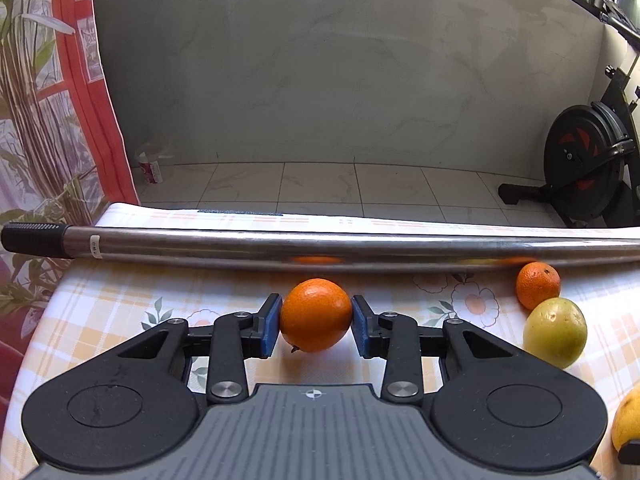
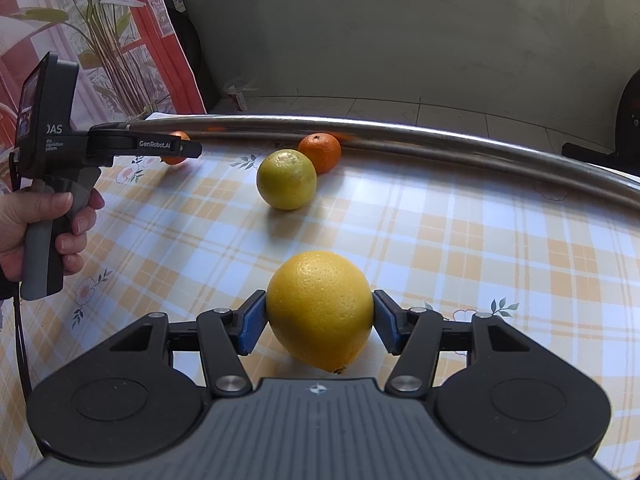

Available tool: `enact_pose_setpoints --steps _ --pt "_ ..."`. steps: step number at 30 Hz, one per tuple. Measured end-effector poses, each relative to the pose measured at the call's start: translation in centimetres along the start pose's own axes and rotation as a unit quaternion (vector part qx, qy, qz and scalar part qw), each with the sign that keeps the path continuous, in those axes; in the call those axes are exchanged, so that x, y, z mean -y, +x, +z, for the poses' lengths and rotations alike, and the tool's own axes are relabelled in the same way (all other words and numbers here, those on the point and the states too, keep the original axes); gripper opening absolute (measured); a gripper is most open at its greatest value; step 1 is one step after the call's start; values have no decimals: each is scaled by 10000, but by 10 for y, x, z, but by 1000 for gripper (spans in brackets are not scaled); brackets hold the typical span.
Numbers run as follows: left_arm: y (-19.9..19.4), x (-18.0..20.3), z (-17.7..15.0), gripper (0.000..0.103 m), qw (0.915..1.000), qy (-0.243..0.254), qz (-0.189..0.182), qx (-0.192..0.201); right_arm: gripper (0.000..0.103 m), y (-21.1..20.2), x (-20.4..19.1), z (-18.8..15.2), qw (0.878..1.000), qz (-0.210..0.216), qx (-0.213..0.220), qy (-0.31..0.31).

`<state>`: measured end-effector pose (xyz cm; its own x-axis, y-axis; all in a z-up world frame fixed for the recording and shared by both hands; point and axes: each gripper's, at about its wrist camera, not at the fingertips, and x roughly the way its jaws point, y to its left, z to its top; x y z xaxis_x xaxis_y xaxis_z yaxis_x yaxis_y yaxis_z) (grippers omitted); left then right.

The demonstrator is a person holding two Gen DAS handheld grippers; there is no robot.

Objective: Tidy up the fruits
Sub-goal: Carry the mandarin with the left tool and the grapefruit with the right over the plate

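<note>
From the left wrist, the left claw [image 1: 316, 326] is clamped on an orange [image 1: 316, 315] close to the metal bar [image 1: 320, 246] on the checked surface [image 1: 104, 300]. From the right wrist, the right claw [image 2: 320, 322] grips a yellow citrus [image 2: 320, 310]; a greenish fruit [image 2: 286, 179] and small orange [image 2: 320, 152] sit together near the bar. Both pickups seem under way; next comes lifting and grouping. No container shows.

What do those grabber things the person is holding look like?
Each one is black and grey. The right gripper has two black fingers with blue ribbed pads, silver screws, two round black discs and a grey ridged plate with a small cross mark. The left gripper looks the same. From the side it has a grey pistol handle, a dark box on top, white lettering and a black cable.
</note>
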<state>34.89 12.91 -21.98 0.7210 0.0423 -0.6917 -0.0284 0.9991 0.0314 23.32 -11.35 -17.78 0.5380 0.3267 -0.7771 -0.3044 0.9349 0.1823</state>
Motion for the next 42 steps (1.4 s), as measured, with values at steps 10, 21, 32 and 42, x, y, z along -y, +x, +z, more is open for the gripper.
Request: enact_pose_setpoints --steps 10,21,32,42 --pt "-82 8 -19 39 9988 317 -283 236 58 -33 1 -5 9975 260 388 533" --pt "-163 50 -32 39 9932 581 -840 557 58 -95 25 -42 9899 21 940 1062" --pt "-213 115 -55 39 9848 713 -1432 672 58 -153 35 -97 9815 -529 1385 1214" --pt "-214 168 -97 39 9741 1103 -1929 404 58 -171 54 -126 9792 -499 1373 1407"
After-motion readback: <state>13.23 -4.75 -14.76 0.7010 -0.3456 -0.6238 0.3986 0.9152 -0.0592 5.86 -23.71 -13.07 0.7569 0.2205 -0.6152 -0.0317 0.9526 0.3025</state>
